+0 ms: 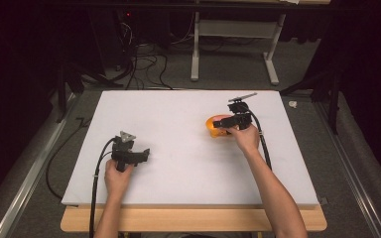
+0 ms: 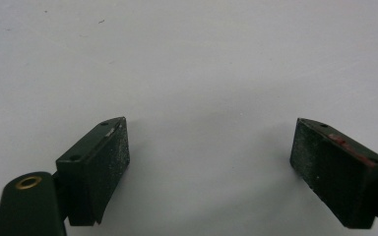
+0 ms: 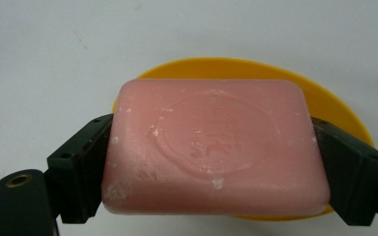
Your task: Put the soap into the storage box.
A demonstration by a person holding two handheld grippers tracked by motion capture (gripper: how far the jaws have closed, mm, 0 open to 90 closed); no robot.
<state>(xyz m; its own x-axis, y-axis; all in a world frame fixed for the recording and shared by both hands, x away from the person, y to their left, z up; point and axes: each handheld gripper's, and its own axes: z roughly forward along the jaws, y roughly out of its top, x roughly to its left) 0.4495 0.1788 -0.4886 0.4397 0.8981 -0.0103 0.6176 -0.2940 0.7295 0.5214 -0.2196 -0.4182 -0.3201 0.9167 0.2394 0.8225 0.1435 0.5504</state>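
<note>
Soap [image 3: 216, 147] is pinched at both ends by the right gripper [image 3: 216, 162], right over the yellow dish [image 3: 344, 118]. Looks about done, just lowering and letting go left. Left gripper [image 2: 209, 162] sits spread wide over bare table [image 1: 178, 124].

Both forearms are bare, with no sleeves. The left gripper [image 1: 140, 157] is a black, blocky tool topped by a grey 3-cornered plate [image 1: 126, 136]; a black cable [image 1: 97, 174] trails from it beside the forearm. The right gripper [image 1: 222, 124] is the same black build, its plate [image 1: 242, 97] seen edge-on as a thin grey bar, and a black cable [image 1: 264, 140] runs back from it. In the left gripper view, each of the 2 jaws ends in a dark, rectangular pad [image 2: 109, 162] with a speckled face and small screw holes; a brass ring [image 2: 28, 183] sits left of the left pad, and the right pad [image 2: 332, 169] carries a red mark.
</note>
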